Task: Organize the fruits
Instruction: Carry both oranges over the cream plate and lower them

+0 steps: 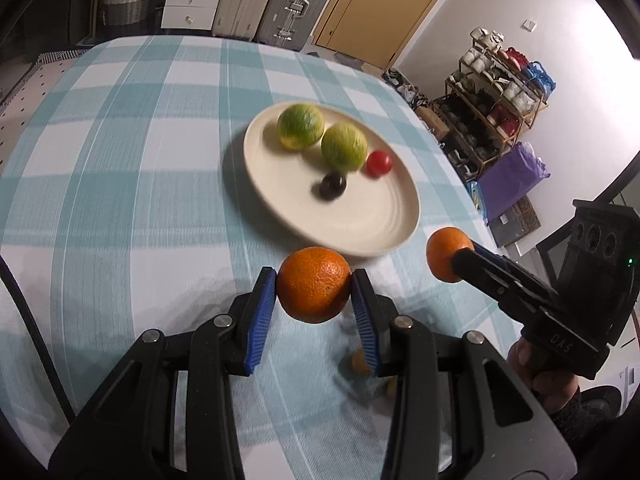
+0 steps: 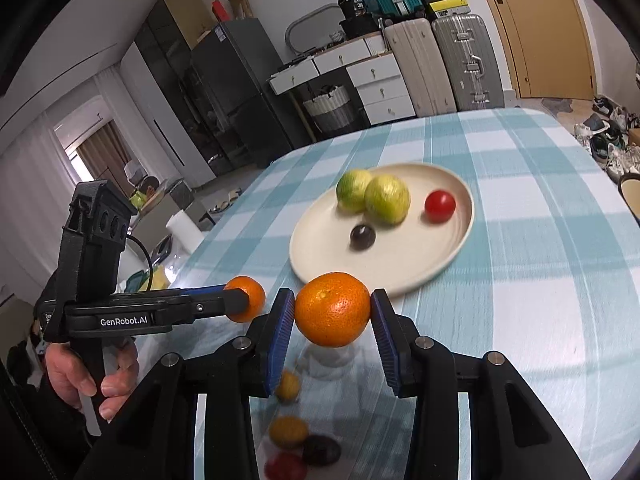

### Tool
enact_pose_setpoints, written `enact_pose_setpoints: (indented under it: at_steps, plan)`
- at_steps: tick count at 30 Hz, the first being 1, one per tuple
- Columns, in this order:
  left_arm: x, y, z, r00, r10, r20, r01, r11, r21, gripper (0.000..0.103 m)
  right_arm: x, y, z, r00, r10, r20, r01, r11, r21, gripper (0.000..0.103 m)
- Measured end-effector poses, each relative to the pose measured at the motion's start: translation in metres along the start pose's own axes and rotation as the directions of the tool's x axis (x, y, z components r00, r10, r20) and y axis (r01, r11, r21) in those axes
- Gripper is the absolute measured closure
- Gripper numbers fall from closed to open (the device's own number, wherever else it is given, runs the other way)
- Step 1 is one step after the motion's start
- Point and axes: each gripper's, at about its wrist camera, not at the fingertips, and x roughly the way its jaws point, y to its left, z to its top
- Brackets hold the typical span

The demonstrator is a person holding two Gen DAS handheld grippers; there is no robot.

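Two oranges aloft: left gripper (image 1: pixel 313 285) fingers clamp one orange (image 1: pixel 314 284), right gripper (image 2: pixel 332 310) fingers clamp another orange (image 2: pixel 332 309), both just short of the plate (image 1: pixel 372 236) rim, both pitched downward.

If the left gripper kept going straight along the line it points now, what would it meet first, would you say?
Most likely the near rim of the cream plate. The left gripper is shut on an orange and aims down over the checked tablecloth towards it; depth is unclear, so the cloth just short of the plate is possible.
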Motion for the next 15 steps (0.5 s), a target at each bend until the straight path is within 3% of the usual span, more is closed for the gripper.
enact_pose_setpoints:
  at_steps: [15]
  plan:
    - [0.037,0.005,0.074,1.0,-0.026,0.008,0.026,0.999,-0.027,0.068,0.037,-0.023,0.053,1.0,-0.012,-0.015,0.012,1.0,0.028,0.063]
